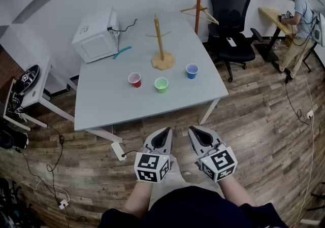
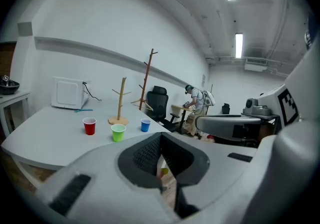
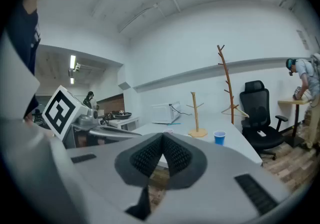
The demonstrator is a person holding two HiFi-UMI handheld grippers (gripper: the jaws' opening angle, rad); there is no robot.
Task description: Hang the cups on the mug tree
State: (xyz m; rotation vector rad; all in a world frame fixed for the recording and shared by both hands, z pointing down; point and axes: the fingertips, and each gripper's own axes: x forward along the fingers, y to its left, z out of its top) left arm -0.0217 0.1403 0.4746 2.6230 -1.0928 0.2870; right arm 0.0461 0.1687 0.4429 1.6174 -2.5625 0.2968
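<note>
Hung: none; you had red cup [image 1: 134, 79], green cup [image 1: 161, 85] and blue cup [image 1: 192, 71] standing around six o'clock of the mug tree [image 1: 161, 44].
Fingers: together and empty on your left gripper [image 1: 164, 132] and right gripper [image 1: 195, 131].

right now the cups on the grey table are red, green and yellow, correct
Not yellow: the head view shows the red plastic cup, green plastic cup and blue plastic cup on the grey table by the wooden mug tree.
</note>
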